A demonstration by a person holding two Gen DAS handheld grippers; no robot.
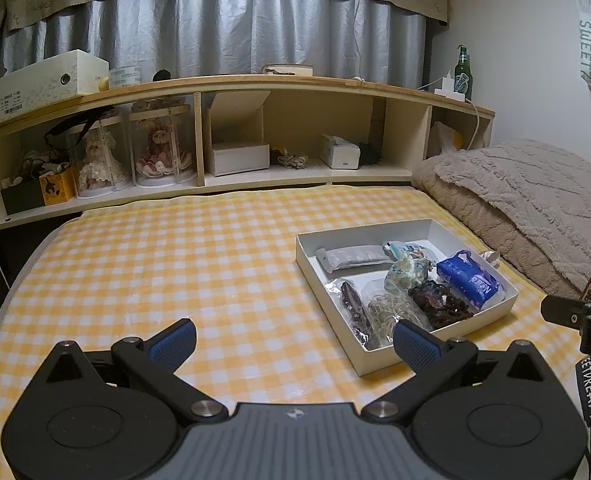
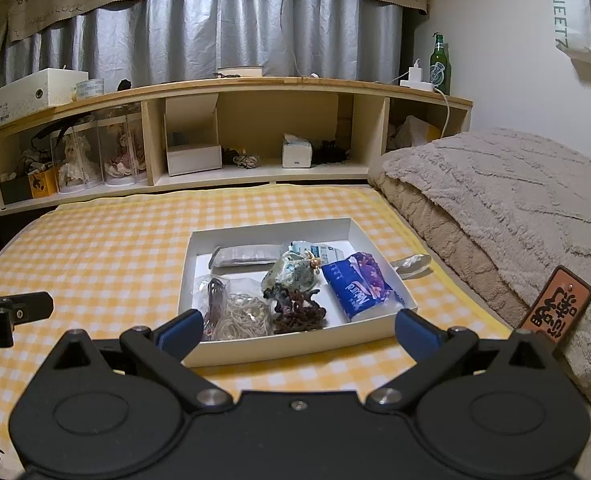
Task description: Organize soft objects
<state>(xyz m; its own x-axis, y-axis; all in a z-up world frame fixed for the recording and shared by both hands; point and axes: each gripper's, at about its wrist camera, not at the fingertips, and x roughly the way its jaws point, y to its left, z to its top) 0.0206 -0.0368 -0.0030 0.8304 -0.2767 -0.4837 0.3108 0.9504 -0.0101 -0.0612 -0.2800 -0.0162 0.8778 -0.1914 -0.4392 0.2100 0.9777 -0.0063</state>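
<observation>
Tissue pack (image 2: 362,286) reading "Natural" lies in white box (image 2: 295,346); left claw (image 1: 293,342), right claw (image 2: 297,330) gape empty.

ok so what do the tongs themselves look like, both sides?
Both match: left tongs and right tongs have matte black linkage arms, silver pivot bolts, two round black hubs, and ribbed blue pads on the fingertips. The left's centre plate looks grey and ribbed. No cables or sleeves visible.

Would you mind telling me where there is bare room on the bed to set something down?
The checked sheet is bare from the white box leftward to the bed's edge, and between the box and the shelf unit. It is crowded inside the box and tight on its right, where a clear wrapper lies beside the folded blanket.
</observation>
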